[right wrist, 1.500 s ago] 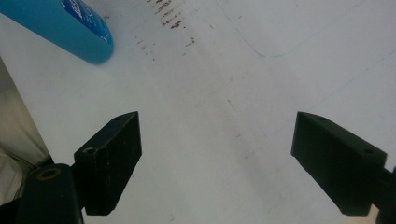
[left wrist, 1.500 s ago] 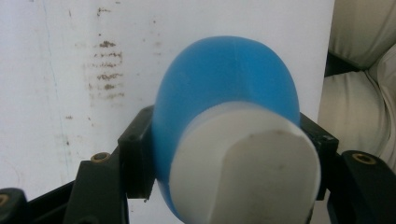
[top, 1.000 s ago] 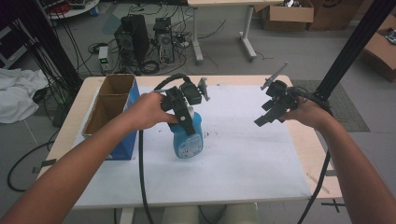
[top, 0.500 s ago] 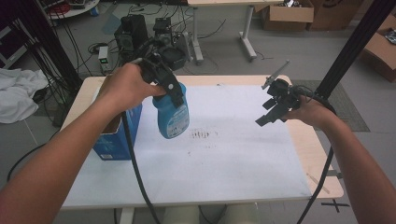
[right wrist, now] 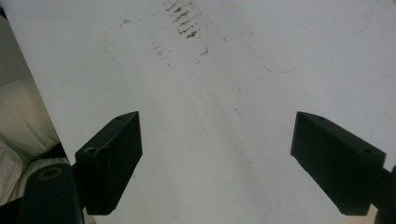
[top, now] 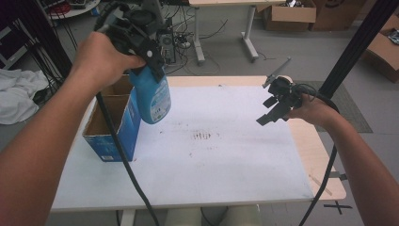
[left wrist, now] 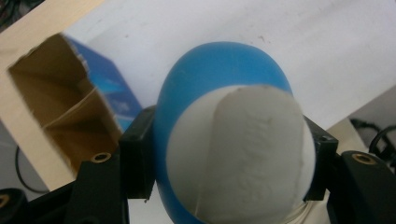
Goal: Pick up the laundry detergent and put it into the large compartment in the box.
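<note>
A blue spray bottle (top: 154,98) with a white cap hangs in the air above the table's left part, beside the open cardboard box (top: 112,137). My left gripper (top: 149,60) is shut on its upper part and holds it well off the table. In the left gripper view the bottle (left wrist: 210,74) sits pinched between both jaws, with the box (left wrist: 52,106) below and to the left. My right gripper (top: 272,112) hovers over the table's right side. Its jaws stand wide open with nothing between them, above the bare white tabletop (right wrist: 210,116).
The white table (top: 226,165) carries a patch of brown marks (top: 202,135) near its middle, also in the right gripper view as brown marks (right wrist: 183,21). A black pole (top: 357,44) rises at the right. Cables, cartons and another table stand on the floor beyond.
My left gripper has lifted the spray bottle off the table and carried it up and to the left, toward the box. The right gripper has stayed in place.
</note>
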`<state>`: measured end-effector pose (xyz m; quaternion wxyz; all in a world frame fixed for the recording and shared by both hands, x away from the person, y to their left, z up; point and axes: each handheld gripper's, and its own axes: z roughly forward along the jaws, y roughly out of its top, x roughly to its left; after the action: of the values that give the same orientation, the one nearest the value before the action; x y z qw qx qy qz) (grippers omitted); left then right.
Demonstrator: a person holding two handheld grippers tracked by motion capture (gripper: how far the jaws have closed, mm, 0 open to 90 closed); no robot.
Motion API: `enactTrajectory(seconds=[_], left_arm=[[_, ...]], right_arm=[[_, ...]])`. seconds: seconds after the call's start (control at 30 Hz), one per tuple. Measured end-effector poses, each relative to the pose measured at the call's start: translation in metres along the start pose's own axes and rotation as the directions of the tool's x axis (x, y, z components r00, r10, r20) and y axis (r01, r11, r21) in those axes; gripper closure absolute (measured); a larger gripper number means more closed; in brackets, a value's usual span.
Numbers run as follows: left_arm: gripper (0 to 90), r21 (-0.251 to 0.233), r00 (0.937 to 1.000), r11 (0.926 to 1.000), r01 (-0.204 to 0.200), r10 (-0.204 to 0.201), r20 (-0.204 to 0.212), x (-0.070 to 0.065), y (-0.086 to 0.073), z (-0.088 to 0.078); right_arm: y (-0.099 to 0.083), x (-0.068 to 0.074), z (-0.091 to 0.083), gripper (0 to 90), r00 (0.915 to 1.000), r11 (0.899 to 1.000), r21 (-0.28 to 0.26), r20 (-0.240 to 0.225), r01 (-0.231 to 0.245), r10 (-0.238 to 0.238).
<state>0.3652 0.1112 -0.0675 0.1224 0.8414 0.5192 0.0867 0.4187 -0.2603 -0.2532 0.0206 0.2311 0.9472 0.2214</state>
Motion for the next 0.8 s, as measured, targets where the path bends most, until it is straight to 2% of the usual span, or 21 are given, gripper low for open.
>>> enactTrajectory(seconds=[0.1,0.2,0.23,0.33,0.43,0.63,0.8], left_arm=[[37.8,0.007,0.9973,0.9978,0.067,-0.066,-0.033,0.011,-0.003,-0.009],[37.9,0.01,0.9893,0.9914,0.131,-0.13,-0.067,0.022,-0.007,-0.014],[37.9,0.005,0.984,0.9867,0.162,-0.161,-0.076,0.025,-0.009,-0.015],[37.9,0.002,0.9714,0.9759,0.218,-0.217,-0.096,0.036,-0.014,-0.015],[37.9,-0.011,0.9561,0.9611,0.276,-0.276,-0.099,0.046,-0.018,-0.018],[37.8,-0.031,0.929,0.9362,0.35,-0.351,-0.117,0.058,-0.024,-0.022],[37.9,-0.045,0.9108,0.921,0.387,-0.389,-0.137,0.066,-0.027,-0.023]], right_arm=[[0.001,0.0,0.001,16.5,1.0,1.0,0.001,-0.004,0.009,-0.009],[0.003,0.0,0.003,16.5,0.9998,1.0,0.0,-0.009,0.018,-0.018],[0.004,-0.001,0.003,16.5,0.9997,1.0,0.0,-0.007,0.025,-0.025],[0.006,-0.001,0.005,16.6,0.9993,0.999,-0.005,-0.008,0.036,-0.036],[0.008,0.0,0.005,16.6,0.999,0.999,-0.005,-0.013,0.042,-0.042],[0.01,-0.002,0.005,16.6,0.9985,0.999,-0.014,-0.016,0.052,-0.052],[0.011,-0.003,0.007,16.5,0.9981,0.998,-0.012,-0.021,0.058,-0.058]])
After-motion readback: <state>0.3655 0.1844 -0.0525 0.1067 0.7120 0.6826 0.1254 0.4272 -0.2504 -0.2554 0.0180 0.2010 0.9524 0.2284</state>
